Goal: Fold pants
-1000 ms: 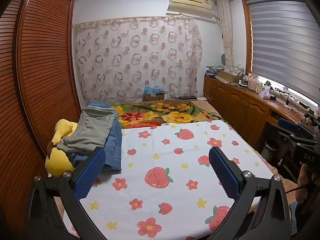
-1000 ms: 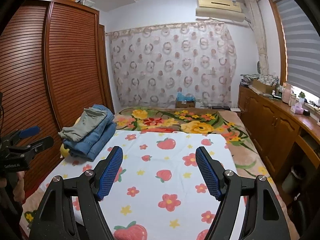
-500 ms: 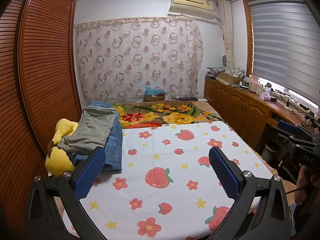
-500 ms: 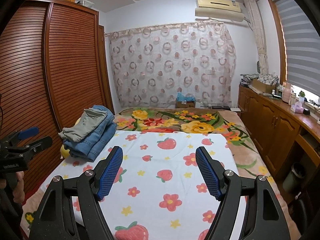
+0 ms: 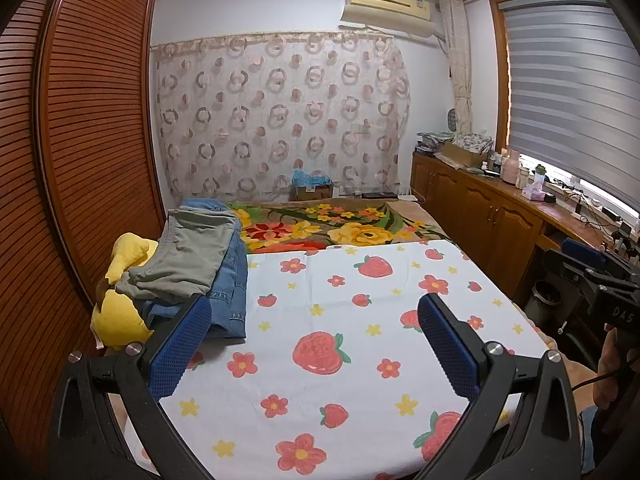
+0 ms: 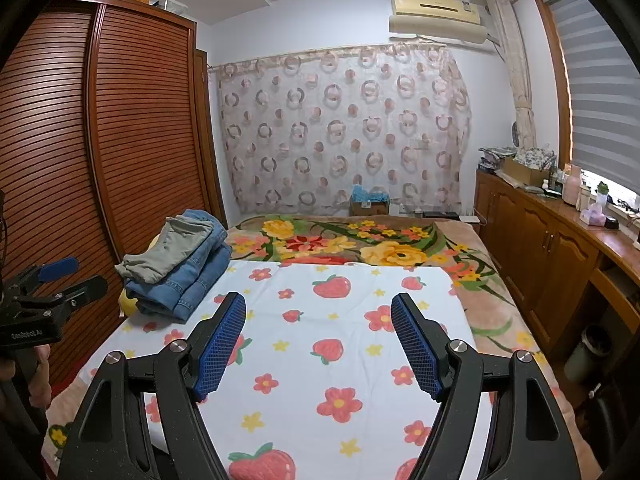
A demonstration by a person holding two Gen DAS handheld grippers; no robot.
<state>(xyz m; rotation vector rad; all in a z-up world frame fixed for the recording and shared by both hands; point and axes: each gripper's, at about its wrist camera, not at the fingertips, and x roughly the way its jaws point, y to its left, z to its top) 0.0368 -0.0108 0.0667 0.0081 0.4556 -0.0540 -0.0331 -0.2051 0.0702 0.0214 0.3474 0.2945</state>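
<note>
Stacked pants (image 5: 192, 256) at sheet's (image 5: 340, 344) left edge, cabinets (image 5: 492, 220) right of bed.

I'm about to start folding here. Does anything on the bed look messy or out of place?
Mostly tidy. The olive-grey pants top the jeans stack crookedly, one bunched end hanging off its near-left edge. That stack sits on a yellow plush toy. The strawberry sheet lies flat.

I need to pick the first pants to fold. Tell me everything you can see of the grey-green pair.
The grey-green pants lie roughly folded on top of the pile, resting on blue jeans at the bed's left edge beside the wardrobe. Soft, matte cloth, slightly rumpled, its near end bunched. A yellow cushion sits under the pile. Neither gripper touches them.
</note>
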